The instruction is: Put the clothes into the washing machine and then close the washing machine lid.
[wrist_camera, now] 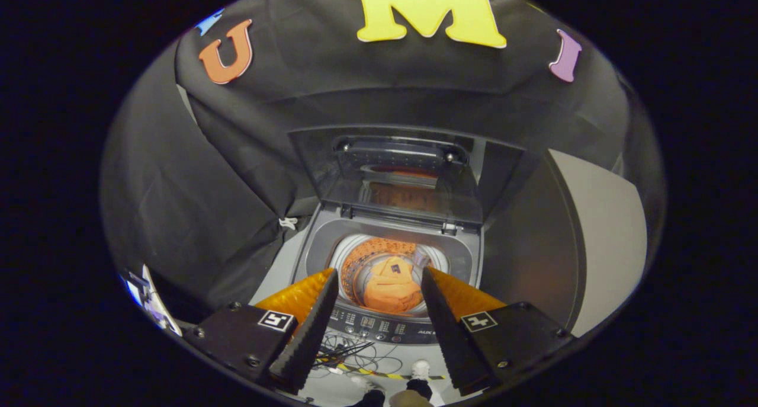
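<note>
One orange garment [392, 285] lies crumpled in the washing machine [388, 265] drum, a small dark patch showing on its upper fold. Your hand-held gripper [379, 288] hangs above the control panel [379, 327], fingers spread wide and holding nothing, the garment beyond them. The lid [402, 179] stands raised.

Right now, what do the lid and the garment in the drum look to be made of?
The lid, standing open, looks like smooth dark glass or glossy plastic in a plastic frame: it mirrors an orange glow. The garment looks like soft matte orange cloth, folded and creased, in the perforated metal-looking drum. The gripper hangs open above, holding nothing.
</note>
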{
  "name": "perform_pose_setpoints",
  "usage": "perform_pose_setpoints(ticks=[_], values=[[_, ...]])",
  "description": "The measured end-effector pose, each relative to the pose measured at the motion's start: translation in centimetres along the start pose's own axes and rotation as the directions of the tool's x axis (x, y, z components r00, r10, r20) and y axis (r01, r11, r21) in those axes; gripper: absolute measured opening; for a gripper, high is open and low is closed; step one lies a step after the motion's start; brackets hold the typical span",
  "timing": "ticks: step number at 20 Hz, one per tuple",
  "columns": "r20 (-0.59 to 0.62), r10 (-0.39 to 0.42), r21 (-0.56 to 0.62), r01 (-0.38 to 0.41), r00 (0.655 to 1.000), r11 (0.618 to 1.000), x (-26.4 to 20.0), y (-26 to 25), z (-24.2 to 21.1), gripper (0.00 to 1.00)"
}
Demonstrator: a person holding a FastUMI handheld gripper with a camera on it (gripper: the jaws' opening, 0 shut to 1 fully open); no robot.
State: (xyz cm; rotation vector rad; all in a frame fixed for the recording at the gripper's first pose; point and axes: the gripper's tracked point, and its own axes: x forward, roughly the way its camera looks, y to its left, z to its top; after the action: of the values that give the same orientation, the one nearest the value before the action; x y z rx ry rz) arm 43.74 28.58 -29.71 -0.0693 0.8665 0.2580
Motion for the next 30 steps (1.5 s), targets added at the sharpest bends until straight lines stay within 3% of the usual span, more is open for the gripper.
perform_pose_setpoints(ticks=[6,13,20,30], values=[[0.137,-0.035,0.053,0.028,0.99,0.998,-5.5,1.1,3.6,0.88],[0.259,-0.023,0.076,0.003,0.966,0.997,-7.7,1.0,11.7,0.92],[0.253,-0.047,0.084,0.027,0.966,0.996,-4.1,0.2,17.1,0.93],[0.156,-0.076,0.097,0.062,0.985,0.993,5.8,-2.2,22.4,0.93]])
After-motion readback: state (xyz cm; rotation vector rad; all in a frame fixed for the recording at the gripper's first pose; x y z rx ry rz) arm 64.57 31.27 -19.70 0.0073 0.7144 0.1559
